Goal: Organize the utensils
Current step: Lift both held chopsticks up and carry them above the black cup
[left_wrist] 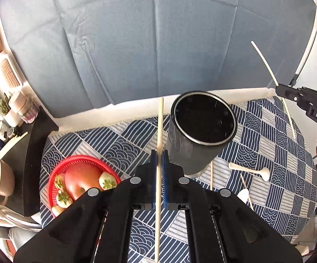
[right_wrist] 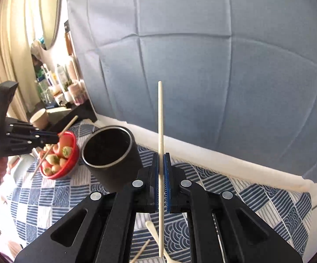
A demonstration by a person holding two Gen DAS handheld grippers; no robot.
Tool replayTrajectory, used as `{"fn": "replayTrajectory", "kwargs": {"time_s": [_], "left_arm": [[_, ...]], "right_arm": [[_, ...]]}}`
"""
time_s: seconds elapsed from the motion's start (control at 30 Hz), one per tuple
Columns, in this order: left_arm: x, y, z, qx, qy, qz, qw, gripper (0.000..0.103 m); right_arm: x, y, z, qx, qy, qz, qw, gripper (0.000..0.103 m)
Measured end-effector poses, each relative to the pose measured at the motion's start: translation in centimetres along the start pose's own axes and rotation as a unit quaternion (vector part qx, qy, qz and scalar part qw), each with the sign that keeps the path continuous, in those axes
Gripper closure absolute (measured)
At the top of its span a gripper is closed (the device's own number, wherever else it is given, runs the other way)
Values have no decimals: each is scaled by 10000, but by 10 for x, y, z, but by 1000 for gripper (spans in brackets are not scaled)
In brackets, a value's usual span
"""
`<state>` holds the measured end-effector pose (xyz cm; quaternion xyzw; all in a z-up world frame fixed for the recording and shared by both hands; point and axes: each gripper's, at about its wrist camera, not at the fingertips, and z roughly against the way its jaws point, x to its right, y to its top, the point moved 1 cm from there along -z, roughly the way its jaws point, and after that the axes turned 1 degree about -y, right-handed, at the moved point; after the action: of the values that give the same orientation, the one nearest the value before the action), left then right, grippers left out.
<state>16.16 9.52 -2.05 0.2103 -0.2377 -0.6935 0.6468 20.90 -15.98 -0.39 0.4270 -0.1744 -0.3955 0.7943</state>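
Observation:
A black cylindrical utensil holder (left_wrist: 200, 131) stands open on the blue patterned tablecloth (left_wrist: 279, 175); it also shows in the right wrist view (right_wrist: 112, 155). My left gripper (left_wrist: 159, 153) is shut on a wooden chopstick (left_wrist: 159, 127), held just left of the holder. My right gripper (right_wrist: 162, 156) is shut on a pale chopstick (right_wrist: 160, 118), held right of the holder. In the left wrist view the right gripper (left_wrist: 279, 88) appears at far right with its pale chopstick (left_wrist: 266, 63). A white spoon (left_wrist: 250, 171) and another chopstick (left_wrist: 211, 175) lie on the cloth.
A red basket (left_wrist: 57, 175) with an apple and strawberries sits left of the holder. A beige mug (left_wrist: 0, 177) and bottles stand on a dark side table (left_wrist: 38, 135) at left. A blue padded headboard (left_wrist: 158, 43) rises behind the table.

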Motion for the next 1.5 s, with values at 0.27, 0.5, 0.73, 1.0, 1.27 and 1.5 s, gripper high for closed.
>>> {"fn": "replayTrajectory", "kwargs": {"time_s": [0.27, 0.5, 0.73, 1.0, 1.27, 1.5], "left_arm": [[14, 42, 10, 635, -337, -63, 9974, 98], [23, 64, 10, 1078, -796, -71, 9910, 98], [14, 78, -6, 1674, -1076, 292, 9796, 98], [-6, 82, -18, 2185, -1207, 882, 9643, 98], [-10, 70, -44, 2074, -1358, 1130, 9622, 98], [-6, 56, -50, 1997, -1398, 1024, 9644, 98]], "right_arm": [[-12, 35, -10, 535, 548, -298, 9966, 99], [-13, 47, -35, 624, 952, -970, 9888, 99], [-20, 52, -63, 844, 1174, -1222, 9819, 99], [-26, 59, -83, 972, 1258, -1569, 9747, 99], [-22, 46, -103, 844, 1108, -1741, 9748, 98], [-23, 33, -114, 589, 1030, -1551, 9807, 99]]}}
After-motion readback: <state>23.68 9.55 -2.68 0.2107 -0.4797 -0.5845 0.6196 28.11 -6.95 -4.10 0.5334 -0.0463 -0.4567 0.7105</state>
